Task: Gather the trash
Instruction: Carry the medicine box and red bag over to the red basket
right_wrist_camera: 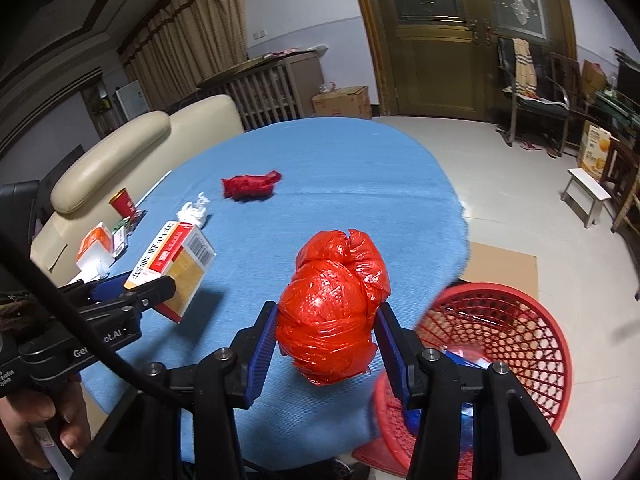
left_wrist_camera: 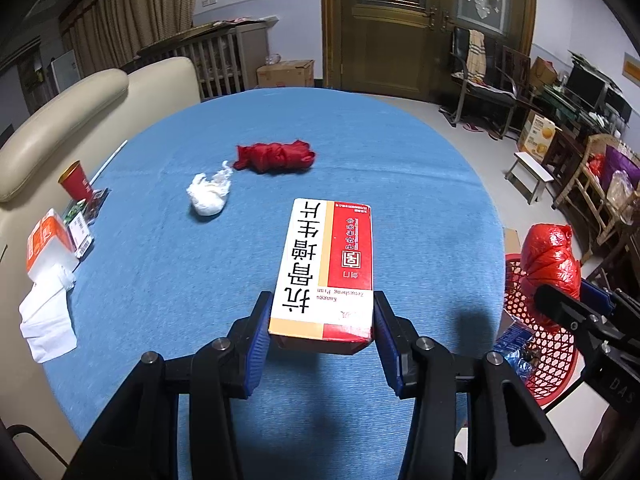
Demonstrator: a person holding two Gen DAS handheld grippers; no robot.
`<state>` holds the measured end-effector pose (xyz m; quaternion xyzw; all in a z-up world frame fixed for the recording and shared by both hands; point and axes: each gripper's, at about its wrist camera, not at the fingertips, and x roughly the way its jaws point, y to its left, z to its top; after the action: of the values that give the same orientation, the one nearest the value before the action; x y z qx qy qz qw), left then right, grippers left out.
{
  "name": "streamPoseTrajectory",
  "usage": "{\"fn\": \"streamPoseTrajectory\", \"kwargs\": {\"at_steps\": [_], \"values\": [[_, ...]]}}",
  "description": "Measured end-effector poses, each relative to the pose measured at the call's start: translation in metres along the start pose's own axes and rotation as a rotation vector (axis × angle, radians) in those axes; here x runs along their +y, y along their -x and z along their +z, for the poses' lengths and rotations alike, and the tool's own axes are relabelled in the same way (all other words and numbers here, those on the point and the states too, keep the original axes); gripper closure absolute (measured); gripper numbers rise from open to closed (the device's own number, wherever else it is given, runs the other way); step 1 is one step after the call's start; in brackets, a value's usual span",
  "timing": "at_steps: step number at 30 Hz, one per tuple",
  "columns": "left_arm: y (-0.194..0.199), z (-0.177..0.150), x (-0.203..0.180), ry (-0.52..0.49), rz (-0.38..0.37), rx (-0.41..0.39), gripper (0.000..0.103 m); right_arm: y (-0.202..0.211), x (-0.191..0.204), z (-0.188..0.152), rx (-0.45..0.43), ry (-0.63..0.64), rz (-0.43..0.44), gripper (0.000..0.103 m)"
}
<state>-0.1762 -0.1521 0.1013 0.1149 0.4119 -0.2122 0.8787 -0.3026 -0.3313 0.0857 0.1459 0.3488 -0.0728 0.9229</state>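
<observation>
My left gripper is shut on a red and white medicine box, lifted above the blue table. The same box shows at the left of the right wrist view. My right gripper is shut on a bulging red plastic bag, held over the table's near edge beside a red mesh basket. From the left wrist view the bag hangs over the basket. A crumpled white tissue and a smaller red bag lie farther out on the table.
At the table's left edge stand a red paper cup, an orange and white pack, small packets and a white cloth. A beige sofa lies behind. The basket holds blue wrappers. A white stool, chairs and cartons line the right.
</observation>
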Motion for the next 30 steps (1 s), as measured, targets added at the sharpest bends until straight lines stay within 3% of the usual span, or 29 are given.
{"fn": "streamPoseTrajectory", "kwargs": {"at_steps": [22,30], "values": [[-0.007,0.014,-0.082,-0.148,-0.073,0.008,0.053,0.024,-0.091,-0.016,0.001,-0.123,-0.135,0.051],[-0.010,0.012,-0.097,-0.177,-0.085,0.014,0.053,0.027,-0.103,-0.025,0.009,-0.148,-0.146,0.051]]}}
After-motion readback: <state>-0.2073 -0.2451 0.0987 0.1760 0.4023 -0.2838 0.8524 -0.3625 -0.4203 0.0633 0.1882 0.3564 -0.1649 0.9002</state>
